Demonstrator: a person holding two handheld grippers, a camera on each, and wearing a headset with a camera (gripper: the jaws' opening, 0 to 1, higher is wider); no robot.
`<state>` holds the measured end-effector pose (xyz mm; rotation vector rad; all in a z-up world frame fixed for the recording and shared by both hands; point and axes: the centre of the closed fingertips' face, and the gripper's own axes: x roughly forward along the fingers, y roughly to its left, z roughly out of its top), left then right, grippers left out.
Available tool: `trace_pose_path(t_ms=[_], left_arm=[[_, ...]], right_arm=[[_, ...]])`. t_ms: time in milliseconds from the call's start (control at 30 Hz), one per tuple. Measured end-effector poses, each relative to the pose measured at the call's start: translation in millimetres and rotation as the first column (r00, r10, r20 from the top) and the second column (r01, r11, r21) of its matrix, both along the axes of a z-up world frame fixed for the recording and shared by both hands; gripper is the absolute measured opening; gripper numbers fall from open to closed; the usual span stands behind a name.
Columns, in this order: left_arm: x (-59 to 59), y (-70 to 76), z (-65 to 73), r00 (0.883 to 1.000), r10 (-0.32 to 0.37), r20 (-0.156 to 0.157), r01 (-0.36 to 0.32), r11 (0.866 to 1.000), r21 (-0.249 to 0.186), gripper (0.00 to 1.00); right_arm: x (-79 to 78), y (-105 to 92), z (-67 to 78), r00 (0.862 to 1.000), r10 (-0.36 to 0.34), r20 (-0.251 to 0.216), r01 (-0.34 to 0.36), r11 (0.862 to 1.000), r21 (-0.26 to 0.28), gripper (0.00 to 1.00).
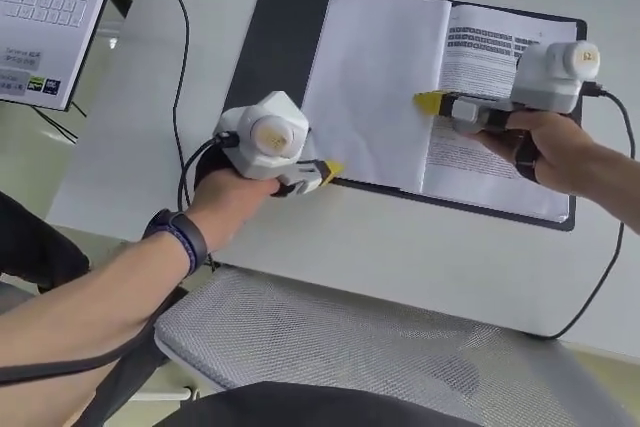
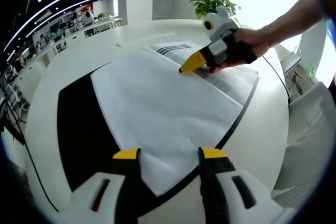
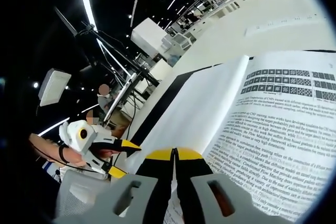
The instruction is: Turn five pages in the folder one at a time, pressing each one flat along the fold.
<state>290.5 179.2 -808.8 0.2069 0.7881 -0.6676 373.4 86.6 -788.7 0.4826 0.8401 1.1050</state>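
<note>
Left gripper [image 1: 325,172] sits low at the near-left corner of the flat black folder [image 1: 270,37]. It's gripped in a fist from behind, with a dark band [image 1: 185,237] on that wrist. In the left gripper view I see its yellow-tipped jaws spread wide. The near corner of the blank white page [image 2: 157,114] lies between them, nothing pinched.

Right gripper [image 1: 430,102] comes in from the right, hand wrapped round its white body, pointing left. Jaws are pressed together, yellow tip at the fold where the blank sheet meets the printed page [image 1: 490,162]. I can't tell whether the tip actually bears on the paper.

Folder lies open on the glossy white table [image 1: 400,257]. The blank sheet is smooth and plain. The printed page carries dense text and rows of small dark figures at its top. Matte black cover shows left of the blank sheet and as a thin border along the near edge.

Silver laptop [image 1: 50,7] is at the table's far-left corner, with a black cable [image 1: 186,52] running down past the folder. Grey mesh chair seat [image 1: 350,347] is just under the near table edge.

The gripper views show an open-plan office with long ceiling light strips and a potted green plant [image 2: 210,3] beyond the table.
</note>
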Motion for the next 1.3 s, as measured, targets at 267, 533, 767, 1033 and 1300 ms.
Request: trace_pose_path(t_ms=[267, 533, 767, 1033, 1300], left_arm=[[-1.3, 0.1, 2.2, 1.0, -0.001, -0.002, 0.001, 1.0, 0.001, 0.43], [-1.9, 0.1, 1.9, 1.0, -0.003, -0.007, 0.003, 1.0, -0.001, 0.43], [-1.9, 0.4, 1.6, 1.0, -0.007, -0.006, 0.007, 1.0, 0.0, 0.43], [-1.4, 0.5, 0.3, 1.0, -0.015, -0.002, 0.015, 1.0, 0.006, 0.43], [-0.8, 0.6, -0.1, 1.0, -0.013, -0.001, 0.013, 1.0, 0.003, 0.43]], right_arm=[[45.3, -7.7, -7.5, 0.99, -0.134, -0.038, 0.136, 0.99, 0.047, 0.0], [99.9, -14.6, -6.9, 0.937, -0.326, -0.127, 0.341, 0.932, 0.124, 0.0], [129.9, -15.5, -8.9, 0.906, -0.391, -0.159, 0.412, 0.901, 0.132, 0.0], [157.2, -15.7, -9.3, 0.88, -0.449, -0.152, 0.467, 0.877, 0.11, 0.0], [180.1, -17.8, -11.3, 0.858, -0.486, -0.168, 0.505, 0.858, 0.093, 0.0]])
